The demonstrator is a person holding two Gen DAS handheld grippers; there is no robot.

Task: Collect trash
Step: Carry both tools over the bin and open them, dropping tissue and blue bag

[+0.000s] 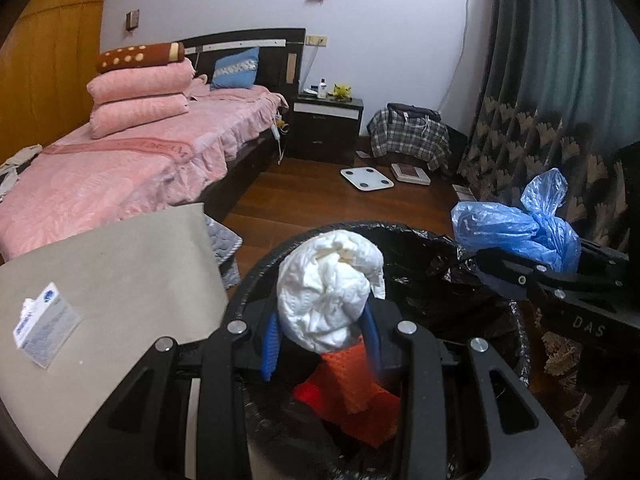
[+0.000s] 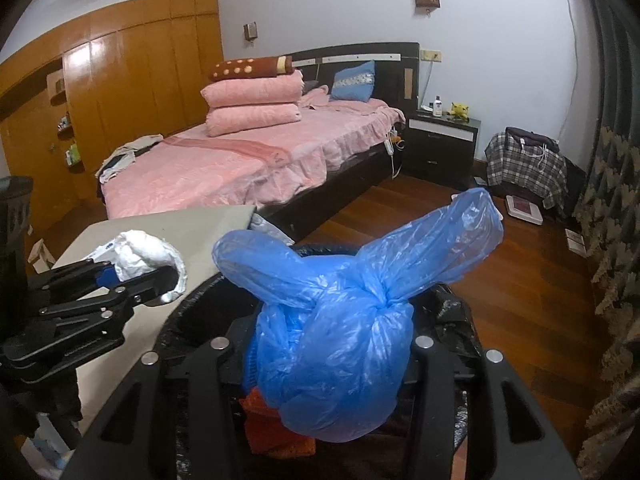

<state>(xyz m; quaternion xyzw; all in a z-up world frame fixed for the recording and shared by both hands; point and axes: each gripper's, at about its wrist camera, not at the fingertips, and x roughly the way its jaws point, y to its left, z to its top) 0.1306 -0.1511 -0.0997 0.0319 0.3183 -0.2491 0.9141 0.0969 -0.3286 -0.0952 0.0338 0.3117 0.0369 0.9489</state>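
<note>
Both grippers loaded, held over the bin.

Left gripper [image 1: 320, 340] is clamped on a white wad [image 1: 330, 292] of crumpled paper; the wad sits between the blue pads [image 1: 270, 346], above the bin [image 1: 496, 320] mouth. Right gripper [image 2: 326, 364] is clamped on a knotted blue bag [image 2: 332, 344], its tied ears sticking up, also above the bin. The bin has a black liner; an orange item [image 1: 352, 396] lies inside, under the wad. Desk [image 1: 120, 264] stands just left of the bin, with a tissue pack [image 1: 44, 324] on it. Pink bed [image 2: 224, 168] behind, wooden floor [image 2: 520, 280] to the right.
</note>
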